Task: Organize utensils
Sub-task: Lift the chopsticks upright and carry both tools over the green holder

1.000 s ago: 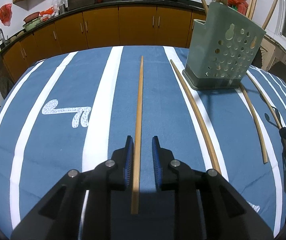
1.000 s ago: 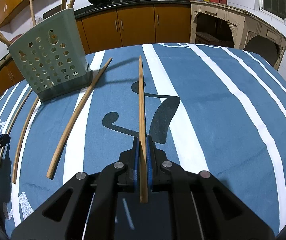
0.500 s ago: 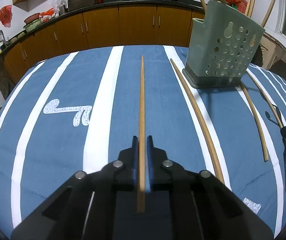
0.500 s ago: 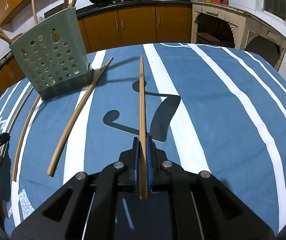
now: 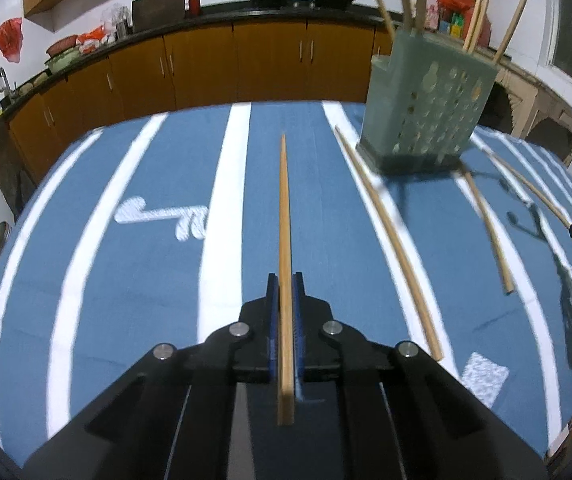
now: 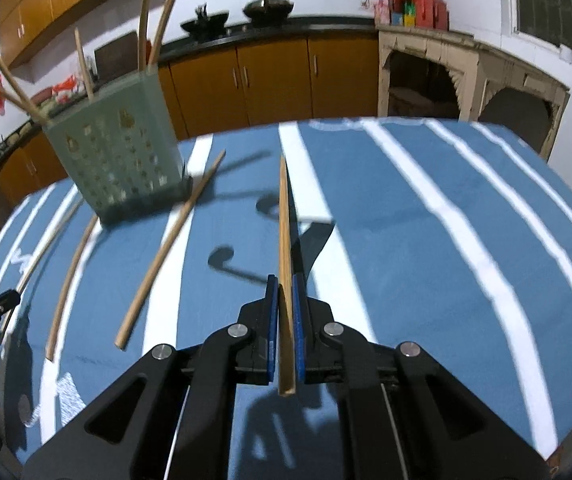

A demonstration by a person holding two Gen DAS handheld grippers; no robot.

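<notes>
In the left wrist view my left gripper (image 5: 284,280) is shut on a long wooden chopstick (image 5: 283,208), held just above the blue striped cloth and pointing away from me. In the right wrist view my right gripper (image 6: 284,282) is shut on another chopstick (image 6: 284,220), lifted clear so its shadow falls on the cloth. A green perforated utensil holder (image 5: 425,116) (image 6: 118,160) stands upright on the table with several chopsticks sticking out of it. It is ahead and to the right of the left gripper, ahead and to the left of the right one.
Three loose chopsticks lie on the cloth around the holder: one (image 5: 389,240) (image 6: 170,248) nearest the left gripper, two more (image 5: 485,228) (image 5: 533,192) beyond it. The table (image 6: 465,220) has a rounded far edge. Orange kitchen cabinets (image 5: 206,68) line the wall behind.
The left gripper's jaws closed on the chopstick that lay between them. Both grippers then rose, lifting their chopsticks off the cloth, and the holder now looks nearer.
</notes>
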